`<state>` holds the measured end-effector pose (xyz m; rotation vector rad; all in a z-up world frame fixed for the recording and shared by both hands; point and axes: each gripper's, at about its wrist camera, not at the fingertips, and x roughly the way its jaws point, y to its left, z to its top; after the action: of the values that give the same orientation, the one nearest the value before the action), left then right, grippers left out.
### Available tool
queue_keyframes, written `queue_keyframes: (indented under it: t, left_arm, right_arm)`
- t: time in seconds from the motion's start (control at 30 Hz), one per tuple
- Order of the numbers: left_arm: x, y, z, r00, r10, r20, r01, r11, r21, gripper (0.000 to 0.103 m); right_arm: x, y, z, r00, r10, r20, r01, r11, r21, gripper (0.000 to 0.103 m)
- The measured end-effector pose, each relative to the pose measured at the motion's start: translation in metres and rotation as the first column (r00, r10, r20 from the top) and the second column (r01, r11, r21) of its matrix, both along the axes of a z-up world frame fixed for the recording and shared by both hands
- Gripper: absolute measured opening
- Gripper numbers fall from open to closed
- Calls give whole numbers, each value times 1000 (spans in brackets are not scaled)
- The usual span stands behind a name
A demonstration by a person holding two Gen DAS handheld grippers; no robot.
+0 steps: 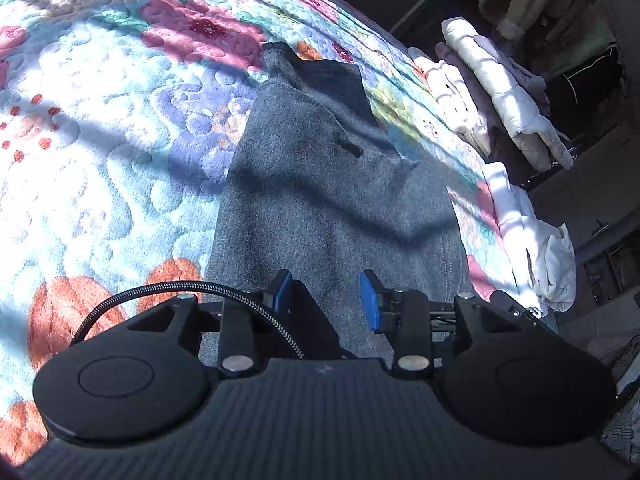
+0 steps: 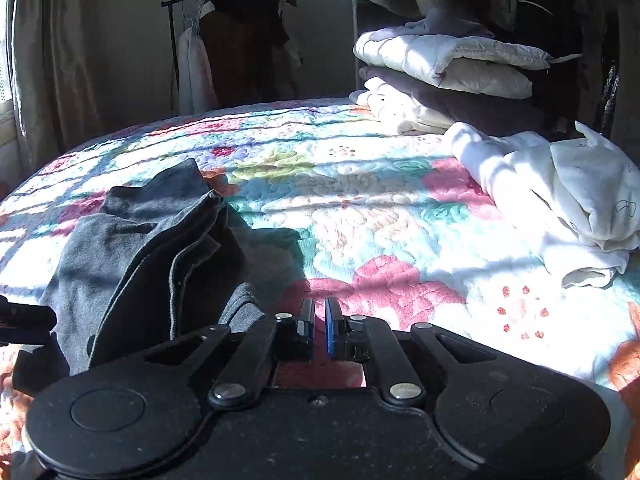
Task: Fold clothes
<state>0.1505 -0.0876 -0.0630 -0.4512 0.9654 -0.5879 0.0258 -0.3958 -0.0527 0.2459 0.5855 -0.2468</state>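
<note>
A grey garment (image 1: 320, 184) lies spread lengthwise on the flowered bedspread (image 1: 100, 120), with a darker folded part at its far end. My left gripper (image 1: 325, 296) hovers open over the garment's near end, and its blue pads (image 1: 370, 302) hold nothing. In the right wrist view the same grey garment (image 2: 132, 240) is bunched in layers at the left. My right gripper (image 2: 319, 322) is to the right of it over the bedspread (image 2: 360, 208), its fingers almost together with nothing between them.
A crumpled white garment (image 2: 560, 200) lies on the bed's right side. Folded pale quilted items and towels are stacked (image 2: 440, 64) at the far right corner. A clothes rack (image 2: 240, 32) stands behind the bed. The white garment (image 1: 532, 240) hangs at the bed's edge.
</note>
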Motion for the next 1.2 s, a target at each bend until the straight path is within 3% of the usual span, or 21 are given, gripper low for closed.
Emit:
queue_keyframes:
  t: [0.07, 0.13, 0.2, 0.3, 0.47, 0.5, 0.53, 0.63, 0.7, 0.73, 0.8, 0.87, 0.9, 0.97, 1.03, 1.07, 1.1, 1.2]
  left_arm:
    - [-2, -4, 5, 999, -27, 19, 28, 999, -32, 36]
    - [-5, -10, 9, 998, -50, 39, 52, 998, -36, 37]
    - [-8, -18, 12, 996, -71, 57, 72, 997, -18, 38]
    - [-9, -26, 9, 994, -88, 66, 85, 995, 55, 41]
    - [-6, -19, 1, 997, -59, 52, 53, 992, 111, 41]
    - [-5, -16, 0, 997, -51, 49, 46, 993, 113, 41]
    - [-4, -13, -1, 998, -44, 42, 39, 994, 104, 41]
    - [-1, -5, -2, 999, -23, 23, 22, 997, 74, 41]
    - [0, -4, -2, 1000, -20, 16, 19, 997, 69, 41]
    - [0, -4, -2, 1000, -21, 15, 20, 997, 77, 41]
    - [0, -6, -2, 1000, -25, 12, 24, 996, 91, 41]
    - [-2, -5, -1, 999, -31, 14, 30, 994, 103, 41]
    - [-2, -3, 2, 999, -31, 20, 28, 993, 113, 41]
    - [-3, 2, 7, 999, -30, 32, 25, 991, 133, 41]
    - [-4, 7, 12, 999, -29, 44, 22, 988, 153, 42]
    - [-5, 9, 14, 998, -28, 50, 20, 987, 162, 47]
    - [-6, 12, 17, 998, -28, 56, 18, 985, 172, 52]
    - [-6, 15, 20, 998, -33, 58, 20, 978, 206, 54]
  right_arm:
    - [5, -4, 8, 998, 50, 36, -54, 988, 141, 15]
    - [13, -5, 11, 993, 100, 64, -114, 946, 303, 47]
    - [23, -3, 8, 990, 121, 77, -143, 895, 422, 59]
    - [43, 2, -3, 991, 130, 39, -132, 861, 492, 63]
    - [80, 1, -23, 993, 116, -18, -91, 862, 498, 64]
    - [87, 2, -25, 990, 137, -22, -110, 871, 478, 54]
    - [90, 5, -23, 987, 157, -22, -132, 888, 441, 5]
    - [82, 25, -1, 980, 195, 42, -200, 964, 175, 8]
    - [73, 48, 12, 974, 225, 32, -222, 971, -87, 7]
    - [72, 53, 12, 974, 227, 5, -224, 963, -149, 7]
    - [78, 52, 4, 975, 214, -66, -222, 962, -158, 8]
    - [80, 42, -7, 982, 149, -114, -165, 976, -141, 16]
    - [77, 41, -8, 987, 107, -123, -129, 974, -184, 18]
    - [68, 47, -8, 991, 35, -127, -79, 930, -359, 19]
    - [54, 60, -4, 991, 19, -134, -87, 848, -522, 18]
    - [47, 61, 1, 992, 31, -123, -91, 850, -518, 18]
    - [37, 61, 10, 993, 73, -97, -111, 876, -469, 20]
    - [15, 70, 26, 973, 227, -37, -226, 919, -324, 29]
